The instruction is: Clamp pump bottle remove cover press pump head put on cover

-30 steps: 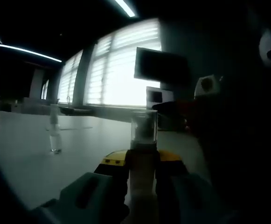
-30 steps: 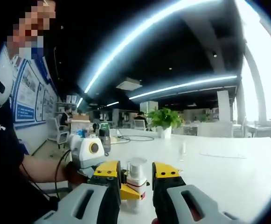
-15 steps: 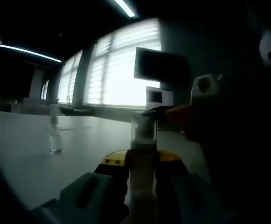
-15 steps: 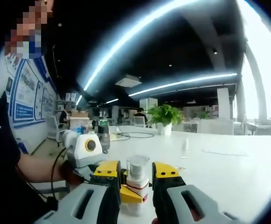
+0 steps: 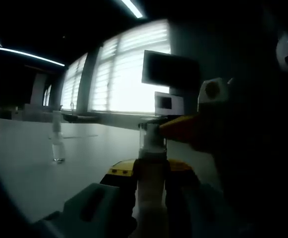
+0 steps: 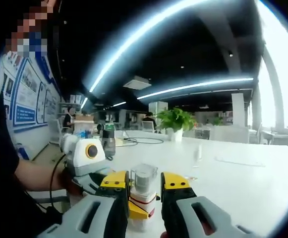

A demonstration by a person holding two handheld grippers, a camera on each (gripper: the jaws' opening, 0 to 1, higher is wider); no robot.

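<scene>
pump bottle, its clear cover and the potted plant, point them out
pump bottle (image 6: 140, 202): right gripper view, on its white body.
clear cover (image 6: 144, 177): right gripper view, on its side wall.
potted plant (image 6: 177, 120): right gripper view, on its leaves.

In my left gripper view, the pump bottle (image 5: 151, 183) is standing upright between my left gripper (image 5: 151, 173) jaws, its cover (image 5: 152, 135) on top, with my right gripper (image 5: 183, 130) reaching in beside the cover from the right. A small bottle (image 5: 58, 143) is sitting well apart on the table (image 5: 29, 168), before the windows (image 5: 129, 74). In my right gripper view, the cover (image 6: 144, 177) is lying between my right gripper (image 6: 144, 184) jaws; a potted plant (image 6: 176, 124) is standing far behind on the table (image 6: 243, 183).
</scene>
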